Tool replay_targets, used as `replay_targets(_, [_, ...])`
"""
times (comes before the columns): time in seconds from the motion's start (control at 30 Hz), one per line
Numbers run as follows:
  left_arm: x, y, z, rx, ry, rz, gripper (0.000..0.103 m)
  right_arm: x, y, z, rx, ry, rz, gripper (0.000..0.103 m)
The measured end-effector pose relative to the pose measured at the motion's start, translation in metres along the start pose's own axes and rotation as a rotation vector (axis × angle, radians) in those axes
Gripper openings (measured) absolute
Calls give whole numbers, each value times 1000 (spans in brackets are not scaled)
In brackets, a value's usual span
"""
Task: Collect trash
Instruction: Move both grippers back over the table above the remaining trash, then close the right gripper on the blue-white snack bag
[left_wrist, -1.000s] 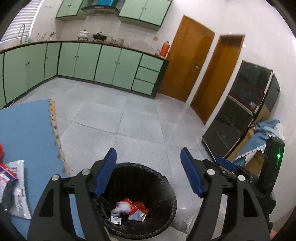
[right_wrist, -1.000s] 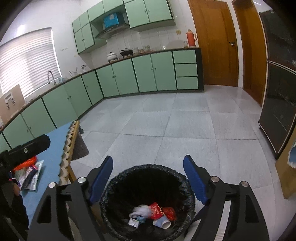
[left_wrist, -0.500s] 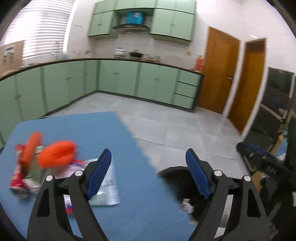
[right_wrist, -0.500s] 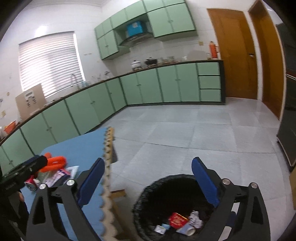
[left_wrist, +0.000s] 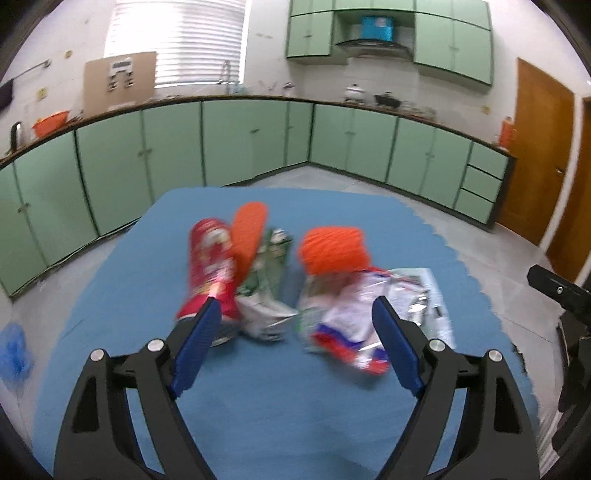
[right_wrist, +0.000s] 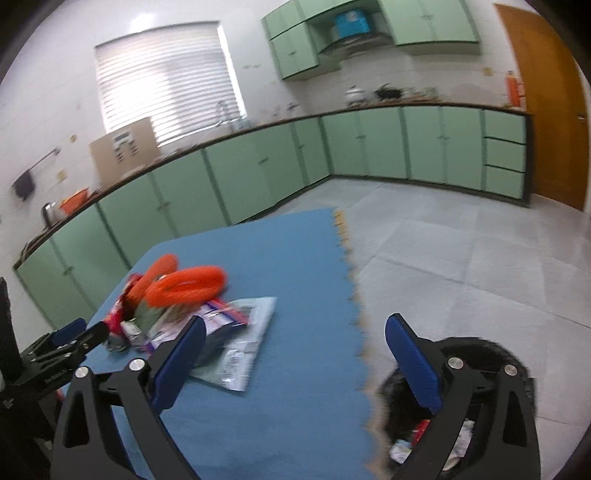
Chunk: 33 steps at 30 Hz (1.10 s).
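Observation:
A pile of trash lies on the blue mat (left_wrist: 280, 398): a red can-like wrapper (left_wrist: 210, 266), two orange pieces (left_wrist: 332, 249), a green-white packet (left_wrist: 269, 291), a red-white-blue wrapper (left_wrist: 351, 332) and a clear plastic sheet (left_wrist: 421, 291). My left gripper (left_wrist: 295, 343) is open and empty, just in front of the pile. My right gripper (right_wrist: 295, 365) is open and empty over the mat's right edge. The pile (right_wrist: 177, 299) lies ahead to its left. The black-lined bin (right_wrist: 476, 373) with trash inside stands on the floor at lower right.
The mat's jagged edge (right_wrist: 354, 295) drops to the grey tiled floor (right_wrist: 461, 251). Green cabinets (left_wrist: 258, 144) line the far walls. A blue object (left_wrist: 14, 350) lies on the floor at left. The right gripper shows at the left view's right edge (left_wrist: 557, 291).
Both grippers have swung left, away from the bin toward the mat. The left gripper now faces the trash pile up close; the bin has left its view.

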<state>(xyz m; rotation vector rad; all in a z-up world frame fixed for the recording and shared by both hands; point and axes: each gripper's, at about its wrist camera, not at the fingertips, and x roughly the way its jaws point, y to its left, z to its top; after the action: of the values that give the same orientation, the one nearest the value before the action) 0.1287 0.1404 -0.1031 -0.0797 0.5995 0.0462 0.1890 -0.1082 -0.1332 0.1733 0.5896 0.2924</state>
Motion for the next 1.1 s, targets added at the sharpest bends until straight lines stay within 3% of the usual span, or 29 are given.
replay_targets(0.4, [3,38,-12,-24,25,59,81,63,54,-8,-65,99,43,91])
replay_targets(0.87, [8,63,-16,-52,43,80,81,103,63,-14,-61,203,20,89])
replay_targets(1.1, [15,73,-15,-79,56,80,81,113,69,-16,-57,238,42,79])
